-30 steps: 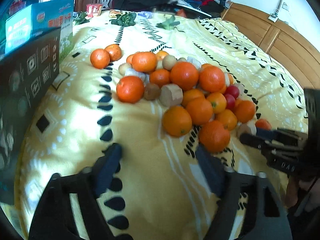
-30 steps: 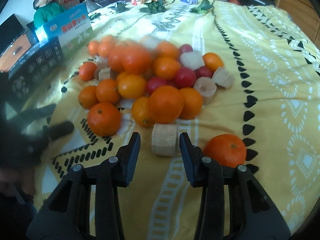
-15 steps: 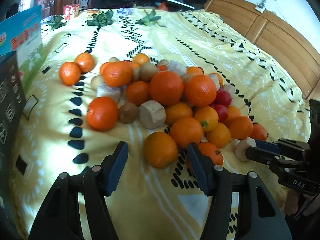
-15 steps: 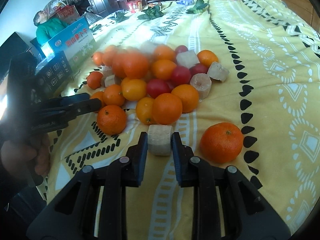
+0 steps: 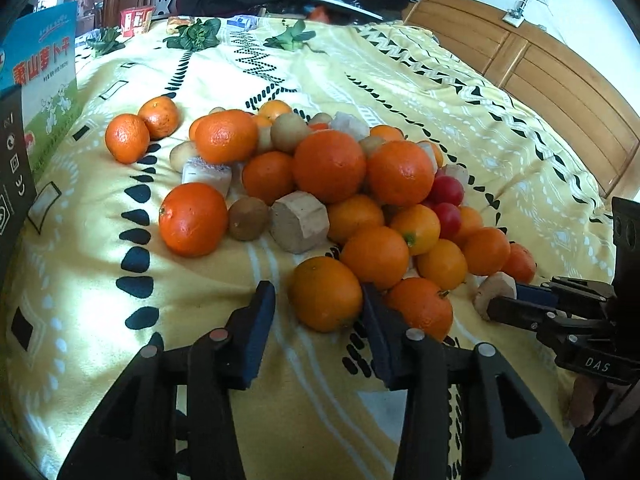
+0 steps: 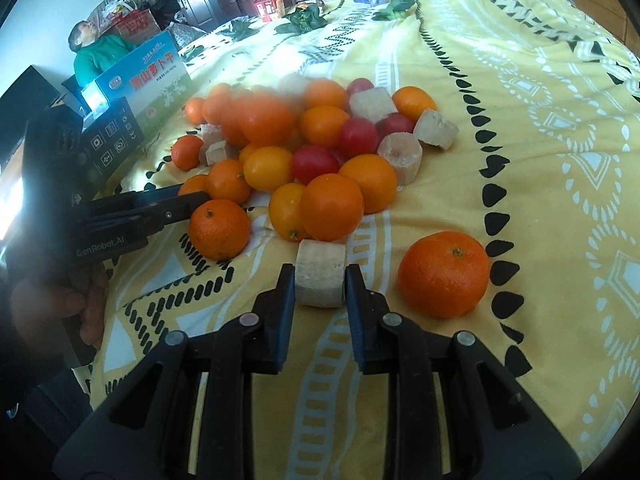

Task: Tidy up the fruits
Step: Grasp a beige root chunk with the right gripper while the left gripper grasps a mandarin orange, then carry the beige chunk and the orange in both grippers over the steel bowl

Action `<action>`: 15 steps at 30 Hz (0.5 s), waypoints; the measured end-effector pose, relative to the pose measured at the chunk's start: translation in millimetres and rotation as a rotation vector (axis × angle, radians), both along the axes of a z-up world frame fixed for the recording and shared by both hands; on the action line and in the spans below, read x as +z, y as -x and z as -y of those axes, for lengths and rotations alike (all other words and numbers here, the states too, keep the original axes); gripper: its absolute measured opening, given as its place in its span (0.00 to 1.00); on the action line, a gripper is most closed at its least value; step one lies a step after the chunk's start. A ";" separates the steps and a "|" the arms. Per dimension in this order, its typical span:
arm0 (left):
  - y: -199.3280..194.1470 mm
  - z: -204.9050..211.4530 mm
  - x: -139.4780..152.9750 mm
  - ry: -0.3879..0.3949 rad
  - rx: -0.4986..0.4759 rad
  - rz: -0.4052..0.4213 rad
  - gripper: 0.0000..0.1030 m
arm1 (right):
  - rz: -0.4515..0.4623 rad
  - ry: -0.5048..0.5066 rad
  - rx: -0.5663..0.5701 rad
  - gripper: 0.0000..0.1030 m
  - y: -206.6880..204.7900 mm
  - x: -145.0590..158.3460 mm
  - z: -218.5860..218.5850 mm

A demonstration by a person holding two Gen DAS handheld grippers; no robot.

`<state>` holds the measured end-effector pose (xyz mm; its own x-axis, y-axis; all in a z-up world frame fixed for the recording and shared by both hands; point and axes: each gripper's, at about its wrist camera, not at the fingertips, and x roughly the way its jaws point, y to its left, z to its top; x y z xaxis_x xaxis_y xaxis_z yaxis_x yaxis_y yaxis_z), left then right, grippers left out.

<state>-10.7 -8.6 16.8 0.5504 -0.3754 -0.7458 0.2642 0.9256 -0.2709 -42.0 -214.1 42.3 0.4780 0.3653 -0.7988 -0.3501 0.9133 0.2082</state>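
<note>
On the yellow patterned bedspread (image 6: 540, 128), the fruit pile (image 5: 340, 184) sits toward the near edge. The right gripper (image 6: 319, 280) is clenched on a pale cut chunk (image 6: 320, 278) at the pile's near fringe. A lone mandarin (image 6: 444, 274) lies just beside it. The left gripper (image 5: 318, 308) is closing around an orange (image 5: 325, 294); its right pad touches, its left stands apart. A box (image 5: 44, 92) lines the left edge. Bare bedspread runs toward the wooden headboard (image 5: 560, 92).

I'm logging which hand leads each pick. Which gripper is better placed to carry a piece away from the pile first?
The right. The right gripper is already shut on the pale cut chunk at the pile's near edge. The left gripper is closing around an orange, with a gap beside one finger.
</note>
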 end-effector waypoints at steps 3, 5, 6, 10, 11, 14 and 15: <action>0.4 0.4 0.2 -0.001 -0.003 -0.002 0.43 | 0.001 0.018 -0.001 0.25 -2.2 -1.9 -3.4; 1.1 -0.1 2.0 0.010 -0.010 0.000 0.37 | 0.000 0.017 -0.010 0.24 -2.2 -1.3 -3.0; 1.9 0.4 2.9 0.006 -0.011 0.003 0.37 | 0.002 0.015 -0.015 0.23 -1.2 0.6 -2.4; 7.2 -1.2 8.7 0.006 -0.002 0.016 0.37 | 0.026 -0.005 -0.028 0.23 5.9 14.5 0.8; 12.3 -4.6 16.0 0.021 0.008 0.038 0.37 | 0.034 -0.010 -0.028 0.23 7.9 19.0 1.4; 26.3 -14.6 39.7 0.036 0.038 0.090 0.37 | 0.072 -0.028 -0.025 0.23 15.2 38.8 0.2; 33.1 -20.4 52.0 0.039 0.055 0.116 0.37 | 0.085 -0.033 -0.019 0.23 17.3 45.8 -1.9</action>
<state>-43.8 11.8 68.8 0.6527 -0.3697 -0.6613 0.2448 0.9290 -0.2777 -59.3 -212.3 88.1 0.5505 0.3808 -0.7429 -0.3500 0.9132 0.2087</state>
